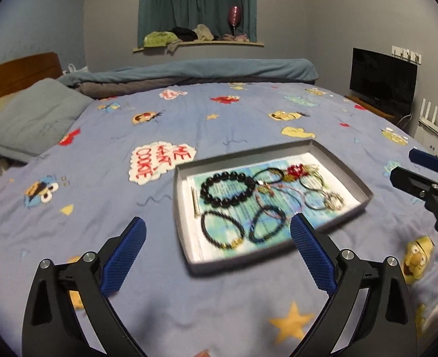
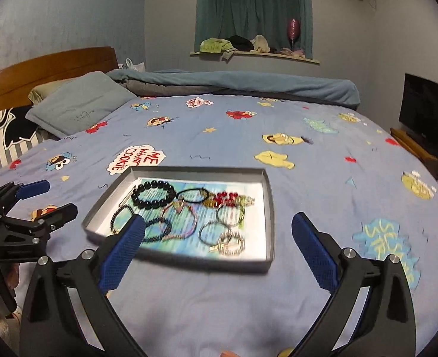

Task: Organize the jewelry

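Note:
A shallow grey tray (image 1: 186,244) (image 2: 271,208) lies on the bed with several bracelets on a printed paper liner. A big black bead bracelet (image 1: 227,189) (image 2: 153,197) lies at its far left, a red bead piece (image 1: 294,171) (image 2: 226,199) at the far side, metal rings (image 1: 323,199) (image 2: 221,235) to the right. My left gripper (image 1: 217,242) is open and empty, hovering just in front of the tray. My right gripper (image 2: 217,238) is open and empty, above the tray's near edge. Each gripper also shows in the other's view: the right (image 1: 421,178), the left (image 2: 40,202).
The tray sits on a blue cartoon-print bedsheet (image 1: 219,119). Pillows (image 1: 34,119) and a wooden headboard (image 2: 40,71) are at the left, a rolled duvet (image 1: 204,73) along the far edge. A TV (image 1: 382,83) stands at the right.

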Available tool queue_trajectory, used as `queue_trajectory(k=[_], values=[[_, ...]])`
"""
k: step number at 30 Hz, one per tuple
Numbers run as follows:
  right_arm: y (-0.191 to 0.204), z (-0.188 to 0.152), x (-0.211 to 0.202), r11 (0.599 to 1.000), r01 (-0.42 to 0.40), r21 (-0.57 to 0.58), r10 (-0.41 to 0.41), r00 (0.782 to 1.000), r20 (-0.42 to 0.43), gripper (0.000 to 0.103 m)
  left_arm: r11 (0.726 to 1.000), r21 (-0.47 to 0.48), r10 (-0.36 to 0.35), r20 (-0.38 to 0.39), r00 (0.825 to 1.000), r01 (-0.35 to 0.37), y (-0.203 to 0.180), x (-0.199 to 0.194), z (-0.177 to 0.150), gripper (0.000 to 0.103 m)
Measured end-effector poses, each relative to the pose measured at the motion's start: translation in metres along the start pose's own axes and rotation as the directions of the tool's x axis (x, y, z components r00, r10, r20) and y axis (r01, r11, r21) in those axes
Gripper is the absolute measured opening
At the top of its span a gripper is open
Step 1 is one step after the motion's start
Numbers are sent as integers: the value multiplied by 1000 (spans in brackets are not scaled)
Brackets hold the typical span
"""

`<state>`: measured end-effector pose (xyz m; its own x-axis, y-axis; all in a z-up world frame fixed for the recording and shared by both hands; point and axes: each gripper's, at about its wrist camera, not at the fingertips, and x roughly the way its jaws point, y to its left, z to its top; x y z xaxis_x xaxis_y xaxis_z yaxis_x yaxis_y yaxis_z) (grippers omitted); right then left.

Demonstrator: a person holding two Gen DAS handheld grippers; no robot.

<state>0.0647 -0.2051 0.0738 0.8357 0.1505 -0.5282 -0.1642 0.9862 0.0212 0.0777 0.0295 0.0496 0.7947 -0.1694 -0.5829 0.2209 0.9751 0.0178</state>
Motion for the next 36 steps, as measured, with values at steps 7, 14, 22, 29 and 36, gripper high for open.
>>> queue_trajectory(k=[7,14,22,29,36], values=[[-2,-33,-8,999,-6,36,5,1000,13,97,1000,-29,6,-29,1000,-6,-11,-1,-34,97],[-5,-63,5,999,33,30,-34,999,24,97,996,-75,43,-36,998,-46,-11,22,-56,98],[-12,-72,20,999,48,1,-48,999,2,97,996,-33,82,-39,996,-84,-17,34,-60,98],[-16,-74,27,999,29,14,-29,1000,-11,97,997,-52,62,-38,997,-64,-13,36,-57,98],[-21,-75,32,999,23,33,-22,999,-32,97,997,-38,65,-57,996,-68,-14,41,-58,98]])
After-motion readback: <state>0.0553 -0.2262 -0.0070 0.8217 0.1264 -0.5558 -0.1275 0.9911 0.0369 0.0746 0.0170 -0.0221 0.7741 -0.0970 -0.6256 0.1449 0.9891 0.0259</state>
